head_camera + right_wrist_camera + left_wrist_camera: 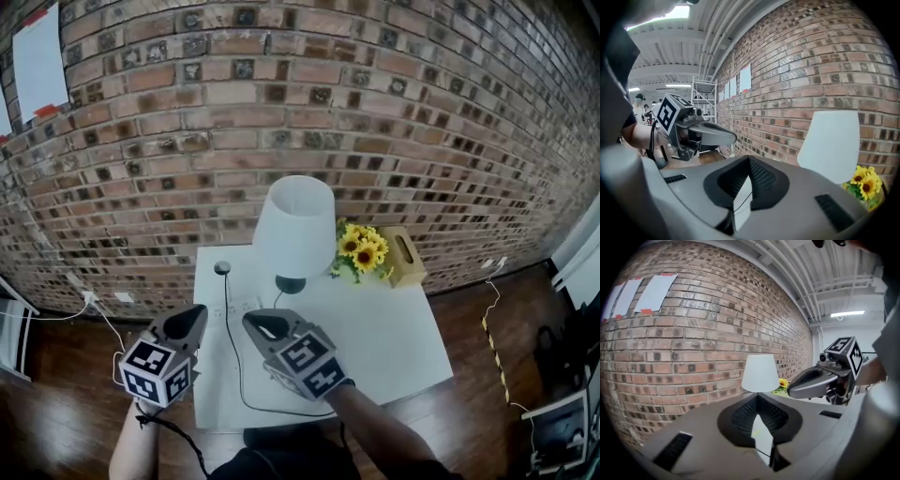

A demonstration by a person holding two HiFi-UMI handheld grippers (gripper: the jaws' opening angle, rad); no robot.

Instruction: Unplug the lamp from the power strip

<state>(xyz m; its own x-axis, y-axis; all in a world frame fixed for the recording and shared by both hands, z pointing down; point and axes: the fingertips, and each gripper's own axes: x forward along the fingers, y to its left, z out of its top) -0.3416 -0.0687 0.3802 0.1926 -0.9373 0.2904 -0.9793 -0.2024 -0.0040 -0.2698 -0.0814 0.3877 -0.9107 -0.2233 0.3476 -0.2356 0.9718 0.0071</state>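
Your left claw (199, 313) and right claw (249, 322) are pressed together, empty. The power strip (236, 307) lies on the bench (394, 347) just above and between their tips, lengthwise across the frame, left of the lamp (295, 230).

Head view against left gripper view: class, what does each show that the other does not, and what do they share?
Only the head view shows the white table, the black cable lying across it, and the wooden tissue box. Only the left gripper view shows the ceiling with its strip light. Both show the lamp, the sunflowers, the brick wall and the right gripper.
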